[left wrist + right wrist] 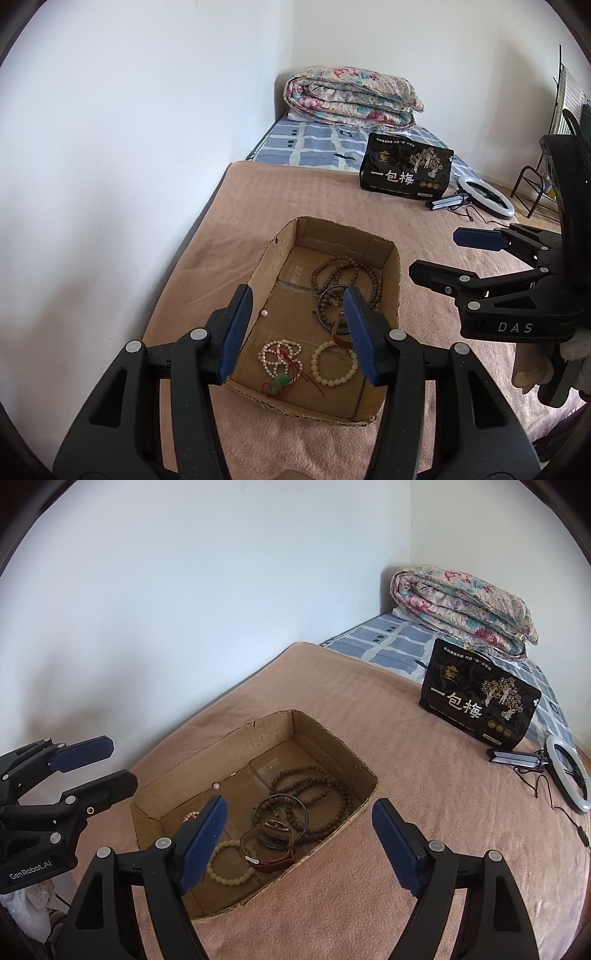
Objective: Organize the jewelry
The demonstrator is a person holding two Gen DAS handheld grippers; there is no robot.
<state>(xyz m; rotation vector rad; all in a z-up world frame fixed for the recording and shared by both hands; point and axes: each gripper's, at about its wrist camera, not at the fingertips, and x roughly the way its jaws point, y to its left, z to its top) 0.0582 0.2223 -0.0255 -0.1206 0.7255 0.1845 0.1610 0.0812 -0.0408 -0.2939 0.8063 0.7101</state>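
left wrist view showed your left claw (297,332) released and empty, hanging above the near half of the cardboard box (391,266) on the bed (461,369). your right claw (299,845) was released too, jaws wide, with nothing between them, held above the box's near right edge. every piece of jewelry in sight lay inside the box: the long brown bead string (347,277) toward the far end, the dark bangle (334,308) just before it, the cream bead bracelet (334,363) and the white bead strand with red cord and green pendant (280,363) at the near end, and one loose pearl (264,313) by the left wall.

i judged the placing step finished or close to it: nothing was held and no jewelry lay on the blanket in either view. the next move called for checking the bed around the box for leftover pieces; if there were none, you only needed to take both claws clear without knocking the box.

the right wrist view showed a watch with a brown strap (271,843) lying partly over the bangle, which the left claw's finger (360,332) mostly hid in the left wrist view. the left wrist view alone showed the white strand and its pendant in full; in the right wrist view your own finger (203,842) covered nearly all of it. both views showed the black packet (480,705), the ring light (574,775) and the folded quilt (461,602) further up the bed.
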